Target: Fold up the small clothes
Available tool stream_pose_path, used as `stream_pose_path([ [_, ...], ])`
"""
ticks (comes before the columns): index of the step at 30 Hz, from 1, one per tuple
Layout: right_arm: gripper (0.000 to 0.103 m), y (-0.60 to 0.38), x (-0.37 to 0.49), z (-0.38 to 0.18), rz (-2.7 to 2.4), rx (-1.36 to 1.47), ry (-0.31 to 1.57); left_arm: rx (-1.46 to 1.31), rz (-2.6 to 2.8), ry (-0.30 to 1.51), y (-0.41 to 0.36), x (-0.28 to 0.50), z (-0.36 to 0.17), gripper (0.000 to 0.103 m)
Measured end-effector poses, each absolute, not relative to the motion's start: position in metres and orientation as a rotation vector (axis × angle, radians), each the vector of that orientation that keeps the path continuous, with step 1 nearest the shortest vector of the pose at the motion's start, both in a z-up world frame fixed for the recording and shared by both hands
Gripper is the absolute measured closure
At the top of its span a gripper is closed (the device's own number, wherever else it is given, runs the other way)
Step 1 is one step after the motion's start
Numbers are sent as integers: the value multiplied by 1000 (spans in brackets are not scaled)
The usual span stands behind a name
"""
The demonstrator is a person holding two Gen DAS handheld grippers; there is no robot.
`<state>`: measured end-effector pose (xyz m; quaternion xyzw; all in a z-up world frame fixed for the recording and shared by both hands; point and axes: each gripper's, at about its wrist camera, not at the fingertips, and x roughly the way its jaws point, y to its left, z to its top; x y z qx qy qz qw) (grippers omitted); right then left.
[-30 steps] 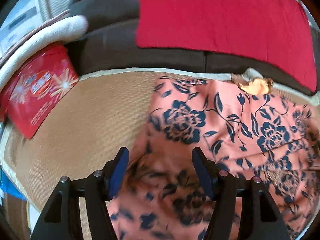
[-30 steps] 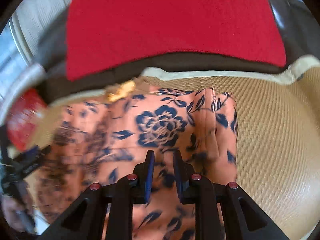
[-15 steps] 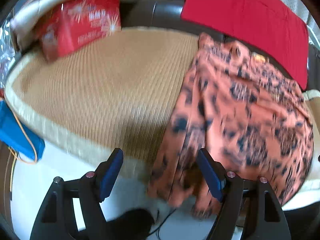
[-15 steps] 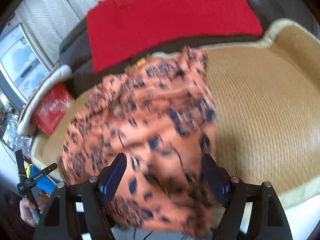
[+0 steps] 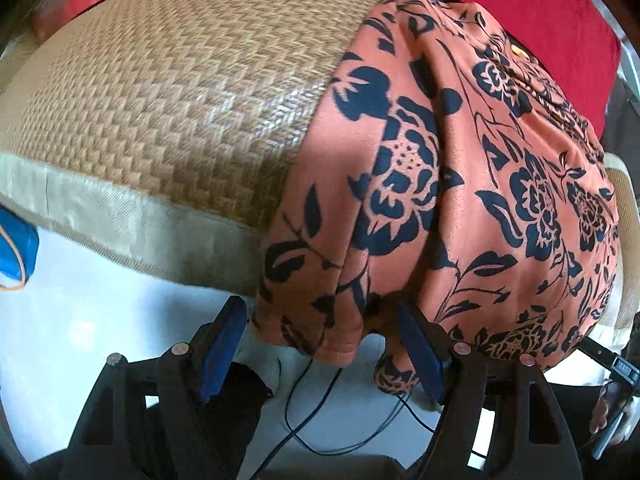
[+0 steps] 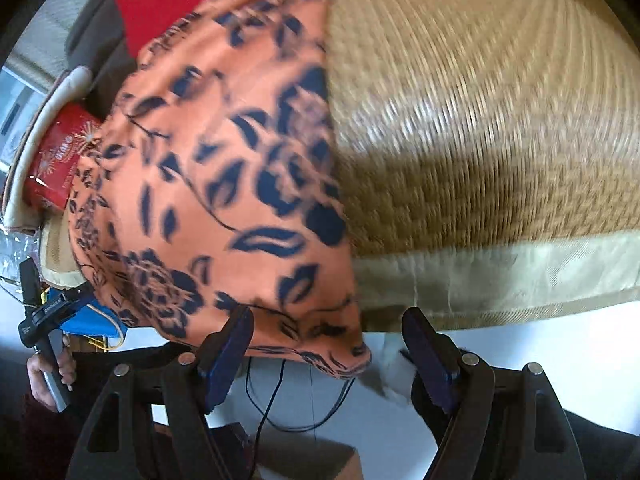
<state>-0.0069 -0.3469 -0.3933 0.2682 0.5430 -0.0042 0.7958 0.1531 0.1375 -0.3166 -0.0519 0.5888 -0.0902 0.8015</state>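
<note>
Orange floral garment (image 5: 460, 184) drapes limp over the woven mat (image 5: 180, 92) edge, hem between spread left gripper (image 5: 320, 356) and right gripper (image 6: 326, 360) fingers (thin, probably slippery): pinch hem corners.

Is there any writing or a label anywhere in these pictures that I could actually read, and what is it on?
None can be read.
Red printed box with white starburst marks: white lettering, too blurred to read.
Same red box's edge in the left wrist view: a thin line of white print, too small.
Black handheld gripper at the frame's edge: a small white label, too small.
Orange floral garment: pattern only, no words.
</note>
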Motion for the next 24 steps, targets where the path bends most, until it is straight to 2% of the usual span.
stream_pose_path([
  [4,23,-346,-5,-408,26,571,1188,-120,-218,1250,127,160,-319,29],
  [5,23,-345,-3,-411,23,552,1184,-127,-228,1249,126,161,-320,38],
  [8,23,-340,2,-419,4,519,1182,-118,-252,1247,106,167,-322,49],
  [12,23,-336,9,-431,10,510,1232,-117,-261,1247,93,166,-321,52],
  [14,25,-341,5,-426,43,558,1193,-139,-262,1256,97,166,-322,49],
  [16,35,-342,2,-421,98,592,1168,-161,-265,1270,97,169,-324,40],
  [18,76,-335,-1,-416,150,554,1169,-163,-270,1268,95,169,-323,40],
  [20,76,-326,-6,-408,229,529,1154,-149,-276,1254,94,168,-324,42],
  [21,76,-321,-9,-400,275,518,1128,-140,-275,1247,93,165,-322,53],
  [23,76,-315,-14,-385,327,497,1069,-109,-262,1243,96,159,-321,65],
  [24,76,-315,-16,-384,325,500,1059,-117,-262,1244,98,159,-321,67],
])
